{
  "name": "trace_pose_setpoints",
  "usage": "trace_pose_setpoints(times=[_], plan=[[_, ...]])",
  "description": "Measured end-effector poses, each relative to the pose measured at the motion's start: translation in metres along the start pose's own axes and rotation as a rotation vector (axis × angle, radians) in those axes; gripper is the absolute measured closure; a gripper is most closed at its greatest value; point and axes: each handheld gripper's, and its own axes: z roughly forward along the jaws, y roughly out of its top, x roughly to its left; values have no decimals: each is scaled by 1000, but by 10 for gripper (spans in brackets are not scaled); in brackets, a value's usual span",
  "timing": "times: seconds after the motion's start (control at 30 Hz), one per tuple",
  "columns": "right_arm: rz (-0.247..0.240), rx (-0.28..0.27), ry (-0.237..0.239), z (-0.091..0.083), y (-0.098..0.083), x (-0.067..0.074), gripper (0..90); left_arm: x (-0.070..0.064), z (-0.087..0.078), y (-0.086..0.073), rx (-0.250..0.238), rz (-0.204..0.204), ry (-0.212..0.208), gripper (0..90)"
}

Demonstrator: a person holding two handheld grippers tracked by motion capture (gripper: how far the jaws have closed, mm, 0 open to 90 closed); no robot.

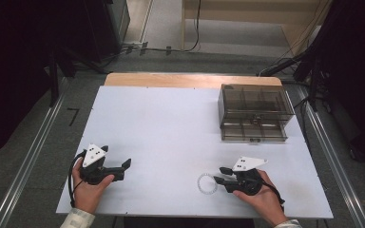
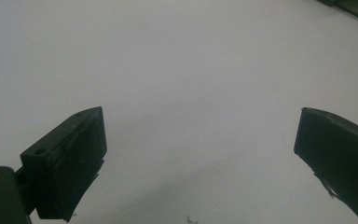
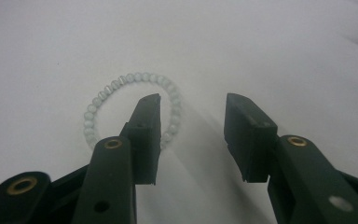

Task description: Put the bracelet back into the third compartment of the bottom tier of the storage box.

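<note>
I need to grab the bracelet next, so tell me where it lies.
The bracelet lies flat on the white table near its front edge, right of centre in the high view, just left of the right gripper, whose one jaw sits inside the ring.

We see what looks like a lab or recording studio rather than a home. In the middle of the high view stands a plain white table (image 1: 171, 133) with a bare wooden strip (image 1: 190, 80) along its far edge. Dark curtains or panels (image 1: 19, 57) close in the upper left and upper right of the frame. Metal rails (image 1: 28, 161) run along the grey carpeted floor (image 1: 166, 61) at both sides of the table. Black cables (image 1: 171, 48) trail across the floor at the top of the frame, and dark stand legs (image 1: 309, 71) rise at the upper right. A light wooden bench or frame (image 1: 247, 23) sits at top centre.
</note>
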Motion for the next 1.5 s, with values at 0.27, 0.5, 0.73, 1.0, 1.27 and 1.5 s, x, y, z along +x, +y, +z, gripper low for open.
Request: trace_pose_setpoints(times=[0.27, 0.5, 0.73, 1.0, 1.27, 1.5], plan=[[-26, 18, -17, 9, 2, 6, 607, 0, -1, 0, -4, 0, -2, 29], [-33, 28, -26, 11, 2, 6, 687, 1, -2, 0, -7, -2, -1, 29], [-44, 32, -45, 11, 2, 6, 758, 1, -1, 0, -6, 0, -2, 29], [-38, 38, -51, 11, 2, 6, 802, 0, -2, 0, -7, -2, 0, 29], [-66, 41, -50, 11, 2, 6, 836, 0, -1, 0, -7, 1, -1, 29], [-51, 41, -34, 11, 2, 4, 847, 0, -1, 0, -5, 2, -2, 29]])
